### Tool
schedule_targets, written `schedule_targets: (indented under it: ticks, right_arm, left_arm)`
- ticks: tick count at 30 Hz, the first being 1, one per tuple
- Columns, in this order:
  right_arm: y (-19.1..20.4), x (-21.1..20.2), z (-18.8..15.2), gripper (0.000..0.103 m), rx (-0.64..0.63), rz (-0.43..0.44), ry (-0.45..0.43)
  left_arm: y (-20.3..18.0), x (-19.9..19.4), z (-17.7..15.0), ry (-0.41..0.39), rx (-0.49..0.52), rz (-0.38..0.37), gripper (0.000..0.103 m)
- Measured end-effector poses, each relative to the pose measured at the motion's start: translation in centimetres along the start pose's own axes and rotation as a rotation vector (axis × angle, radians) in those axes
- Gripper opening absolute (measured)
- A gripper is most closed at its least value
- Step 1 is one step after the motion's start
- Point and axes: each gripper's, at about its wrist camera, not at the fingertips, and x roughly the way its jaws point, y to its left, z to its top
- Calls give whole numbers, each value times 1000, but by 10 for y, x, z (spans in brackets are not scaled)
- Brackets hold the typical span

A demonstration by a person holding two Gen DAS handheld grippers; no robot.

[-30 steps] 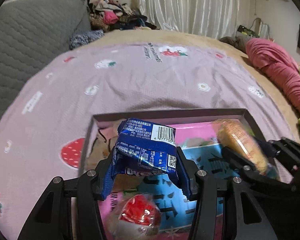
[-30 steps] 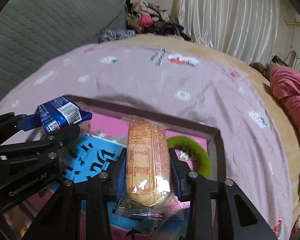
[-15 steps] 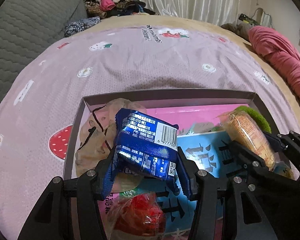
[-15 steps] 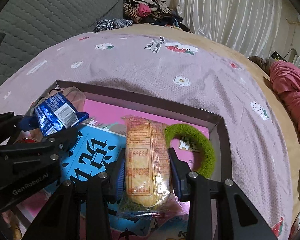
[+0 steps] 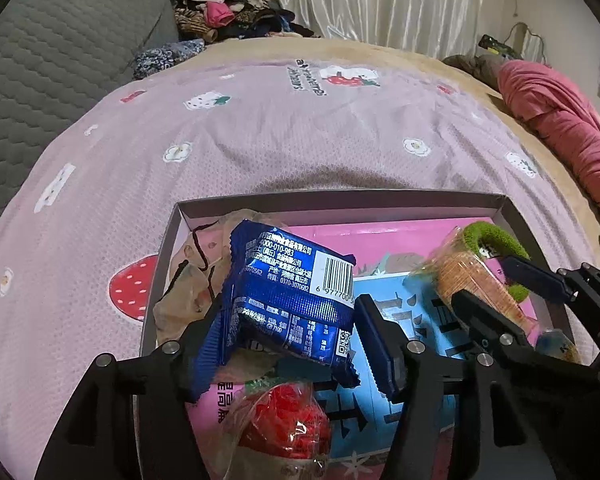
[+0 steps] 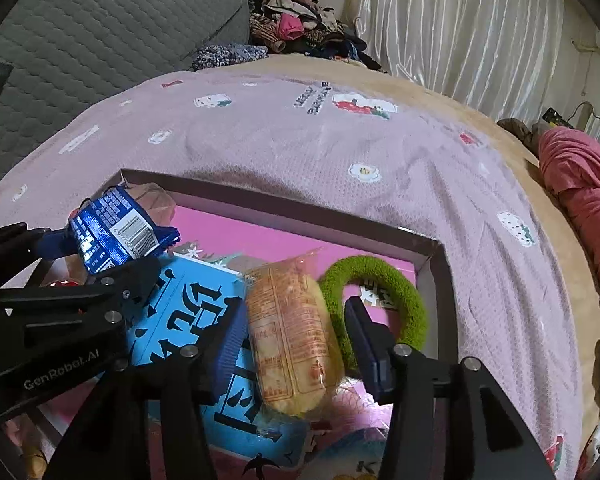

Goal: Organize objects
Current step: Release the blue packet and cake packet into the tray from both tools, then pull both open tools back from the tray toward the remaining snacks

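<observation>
Both jaws just opening over the box (image 5: 342,197). Left gripper (image 5: 290,330): blue snack packet (image 5: 290,282) slipping free. Right gripper (image 6: 296,334): cracker pack (image 6: 290,334) loose (let both drop clear before lifting).

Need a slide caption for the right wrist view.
Right gripper opening, releasing orange cracker packet into pink-lined box beside green fuzzy ring.

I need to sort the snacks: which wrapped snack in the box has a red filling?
The clear packet under the left hand-held gripper; the others are a blue pack and an orange pack.
</observation>
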Motion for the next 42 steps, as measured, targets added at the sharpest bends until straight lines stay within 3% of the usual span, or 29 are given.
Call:
schedule_targets:
  ticks: [12, 16, 26, 30, 33, 42]
  right_arm:
    - [-3, -20, 5, 61, 11, -20, -51]
    - [-5, -30, 6, 64, 17, -29, -73]
    - [-10, -59, 9, 77, 40, -52, -141]
    - [-13, -79, 10, 85, 60, -53, -207]
    - [-14, -102, 9, 93, 83, -55, -274]
    - [-12, -173, -6, 99, 121, -60, -408]
  left_arm:
    - [0, -20, 2, -44, 12, 17, 71]
    - [2, -30, 3, -70, 13, 22, 77]
    - [12, -56, 5, -123, -10, 30, 80]
    - [21, -75, 6, -165, -35, 35, 80]
    - [25, -96, 5, -209, -49, 30, 89]
    - [30, -169, -15, -329, -56, 37, 90]
